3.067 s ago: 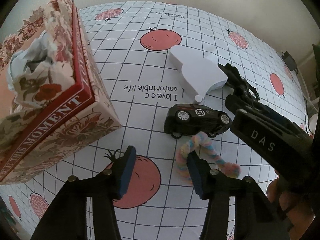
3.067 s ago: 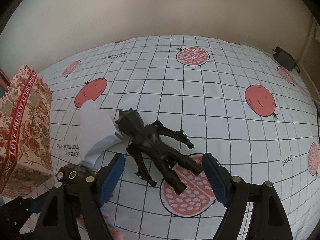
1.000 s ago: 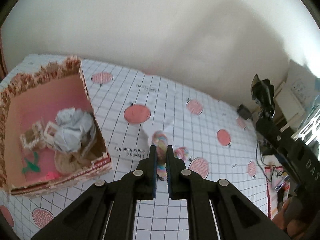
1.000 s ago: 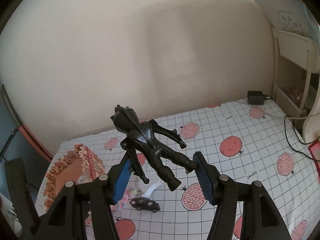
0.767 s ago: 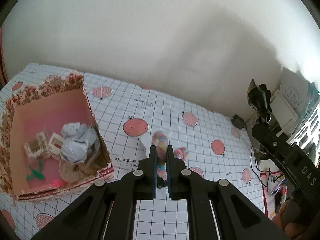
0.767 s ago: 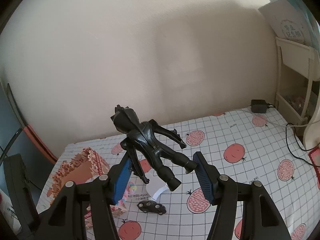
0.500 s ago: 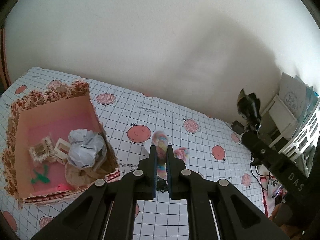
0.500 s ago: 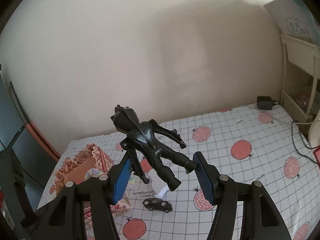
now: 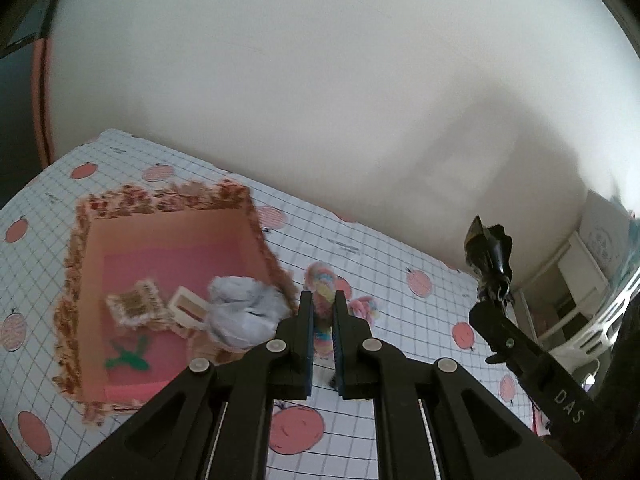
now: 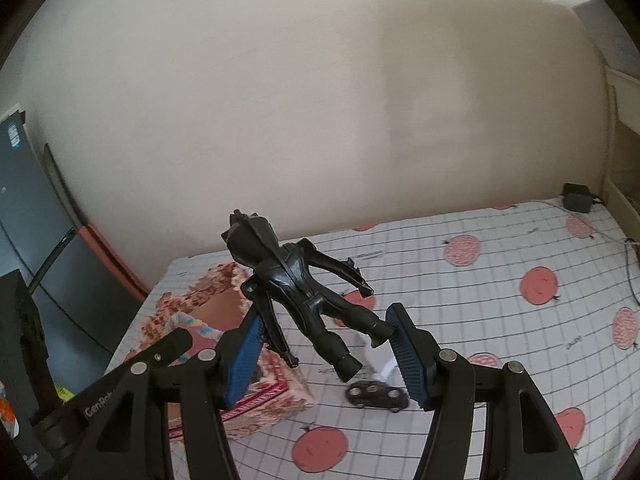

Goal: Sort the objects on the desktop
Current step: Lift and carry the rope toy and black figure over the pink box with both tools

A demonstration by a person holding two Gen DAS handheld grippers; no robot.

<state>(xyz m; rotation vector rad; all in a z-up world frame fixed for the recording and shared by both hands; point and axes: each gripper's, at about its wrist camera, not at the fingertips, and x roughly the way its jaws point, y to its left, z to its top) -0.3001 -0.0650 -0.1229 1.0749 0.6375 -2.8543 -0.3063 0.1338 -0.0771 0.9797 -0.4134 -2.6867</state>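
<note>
My left gripper (image 9: 320, 300) is shut on a pastel fuzzy rope (image 9: 321, 276), held in the air just right of the floral box (image 9: 80, 280). The box is open, with a pink floor bearing crumpled paper (image 9: 244, 314) and small items. My right gripper (image 10: 324, 344) is shut on a black toy figure (image 10: 296, 280), one arm and one leg pressed by the blue pads (image 10: 244, 350), high above the table. In the left wrist view the figure (image 9: 489, 252) shows at the right. The right wrist view shows the rope (image 10: 196, 326) over the box (image 10: 208, 304).
A black toy car (image 10: 376, 394) and a white flat object (image 10: 390, 369) lie on the grid tablecloth (image 10: 500, 320) below the right gripper. A charger (image 10: 576, 198) sits at the far right corner. A dark cabinet (image 10: 24, 240) stands left, a white shelf (image 9: 580, 272) right.
Both grippers closed on their objects and rose off the table. Over the last second they have drifted left, so the box sits nearer the rope and the figure.
</note>
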